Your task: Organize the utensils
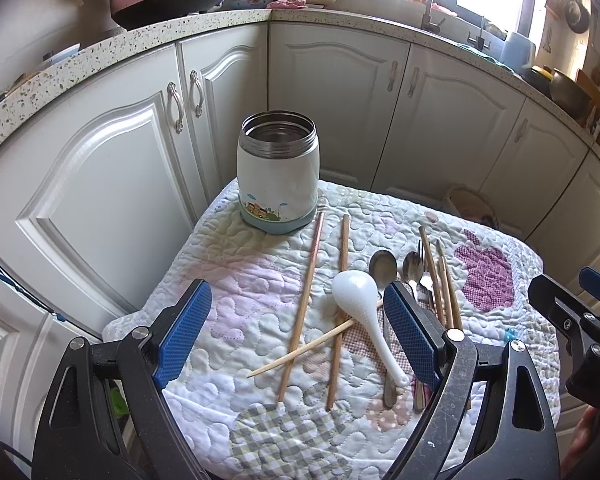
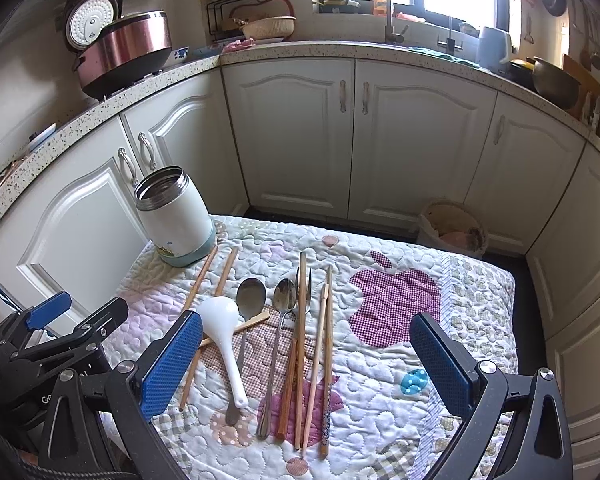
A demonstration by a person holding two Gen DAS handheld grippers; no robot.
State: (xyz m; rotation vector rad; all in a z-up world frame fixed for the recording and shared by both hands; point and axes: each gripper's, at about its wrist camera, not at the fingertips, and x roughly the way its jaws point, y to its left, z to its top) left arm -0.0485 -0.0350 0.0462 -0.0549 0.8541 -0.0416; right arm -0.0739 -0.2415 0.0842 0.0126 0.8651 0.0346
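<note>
While both hover spread, left gripper (image 1: 296,332) flanks right gripper (image 2: 306,360).

We see a quilted pad (image 2: 380,380) covering the desk. An open jar (image 2: 174,216) stands at its far left corner. Right of the jar lie wooden chopsticks (image 2: 224,272), a white rice spoon (image 2: 224,332), two metal spoons (image 2: 252,300), a fork (image 2: 308,288) and more chopsticks (image 2: 326,344).
</note>
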